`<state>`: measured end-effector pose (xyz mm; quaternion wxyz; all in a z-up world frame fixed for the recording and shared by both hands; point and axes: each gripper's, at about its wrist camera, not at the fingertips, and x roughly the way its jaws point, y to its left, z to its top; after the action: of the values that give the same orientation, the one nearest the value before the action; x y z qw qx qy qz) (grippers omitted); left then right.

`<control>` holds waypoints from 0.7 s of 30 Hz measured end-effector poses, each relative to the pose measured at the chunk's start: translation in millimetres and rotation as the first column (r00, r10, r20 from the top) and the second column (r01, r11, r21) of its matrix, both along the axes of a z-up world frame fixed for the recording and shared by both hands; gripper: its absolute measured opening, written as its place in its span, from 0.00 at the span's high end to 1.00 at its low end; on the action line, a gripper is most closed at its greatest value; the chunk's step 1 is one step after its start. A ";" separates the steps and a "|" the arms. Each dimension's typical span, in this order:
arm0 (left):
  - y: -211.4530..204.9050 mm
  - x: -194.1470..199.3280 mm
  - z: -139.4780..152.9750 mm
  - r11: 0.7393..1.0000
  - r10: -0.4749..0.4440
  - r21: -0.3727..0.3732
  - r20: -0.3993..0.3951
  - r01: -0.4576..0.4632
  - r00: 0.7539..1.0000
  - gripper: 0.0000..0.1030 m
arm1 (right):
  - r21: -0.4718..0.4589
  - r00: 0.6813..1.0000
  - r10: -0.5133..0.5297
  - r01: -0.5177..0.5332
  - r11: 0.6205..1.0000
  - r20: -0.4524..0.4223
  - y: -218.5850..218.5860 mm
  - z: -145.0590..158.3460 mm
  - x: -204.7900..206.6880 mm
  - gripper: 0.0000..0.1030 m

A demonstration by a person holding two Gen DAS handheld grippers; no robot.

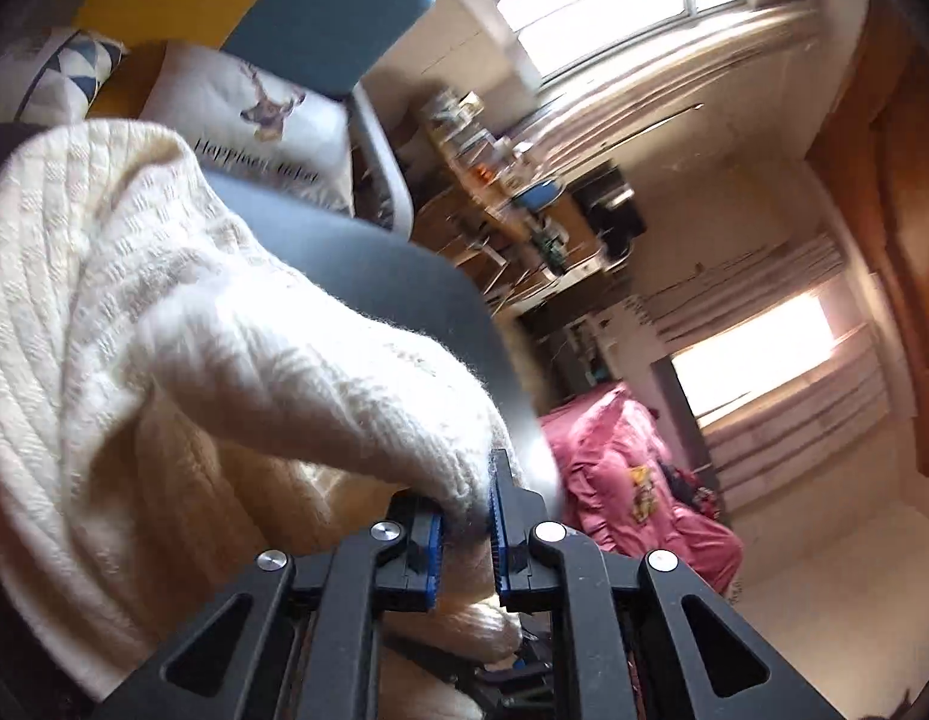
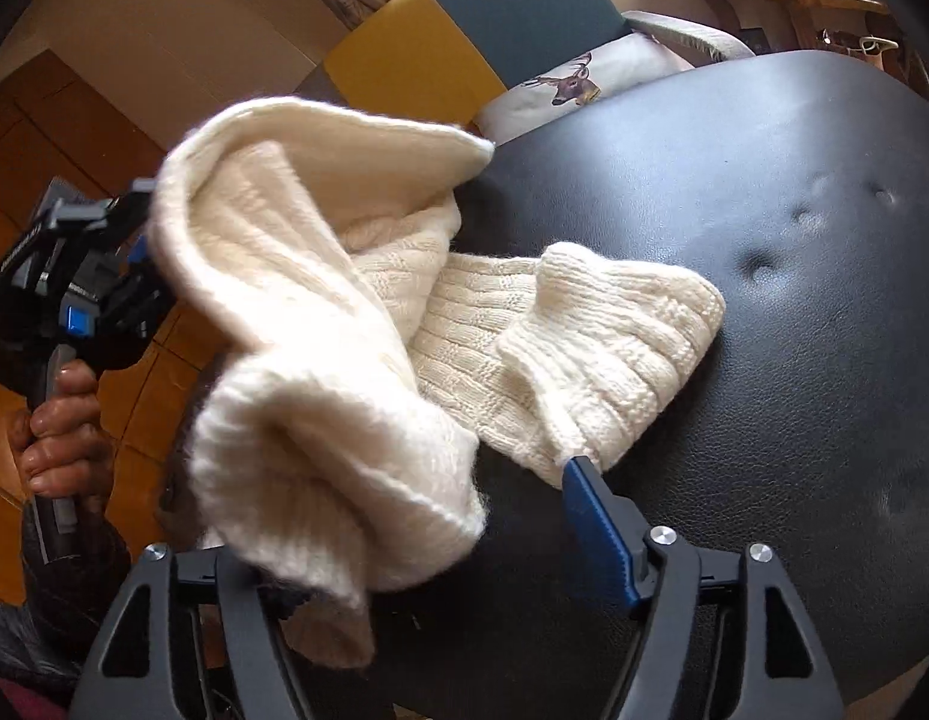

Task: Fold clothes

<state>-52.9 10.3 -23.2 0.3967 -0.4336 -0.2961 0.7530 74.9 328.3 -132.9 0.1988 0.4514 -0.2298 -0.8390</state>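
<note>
Cream sweater [image 1: 164, 300] pinched in left gripper [image 1: 467, 516] (right gripper [image 2: 464, 516] agape).

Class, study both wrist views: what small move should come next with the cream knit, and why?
Probably close the right tongs on the near fold of the cream knit. The left tongs already pinch one edge and lift it off the black seat, while the right stand open with wool draped between them.

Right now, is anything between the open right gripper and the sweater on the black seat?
Nothing visible. The right gripper is open with the cream sweater draped between its fingers. The left gripper pinches another fold, lifted off the black seat.
</note>
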 end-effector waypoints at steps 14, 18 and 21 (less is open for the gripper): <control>-223.8 92.0 -97.0 0.871 0.491 -0.140 0.232 -0.470 0.840 0.77 | 0.005 0.995 0.094 -0.094 0.996 0.028 -32.4 22.7 -17.0 0.22; -251.6 121.4 -108.5 0.810 0.584 -0.242 0.241 -0.534 0.775 0.59 | 0.028 0.999 0.046 -0.046 0.999 0.021 -23.5 31.4 -15.2 0.22; -249.4 139.2 -99.1 0.793 0.593 -0.294 0.177 -0.533 0.785 0.44 | 0.016 0.999 0.035 -0.036 0.999 0.041 -28.1 28.1 -27.2 0.22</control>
<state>86.3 -239.2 -122.2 0.0572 -0.4622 -0.3734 0.8023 47.7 300.2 -104.8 0.2054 0.4739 -0.2189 -0.8278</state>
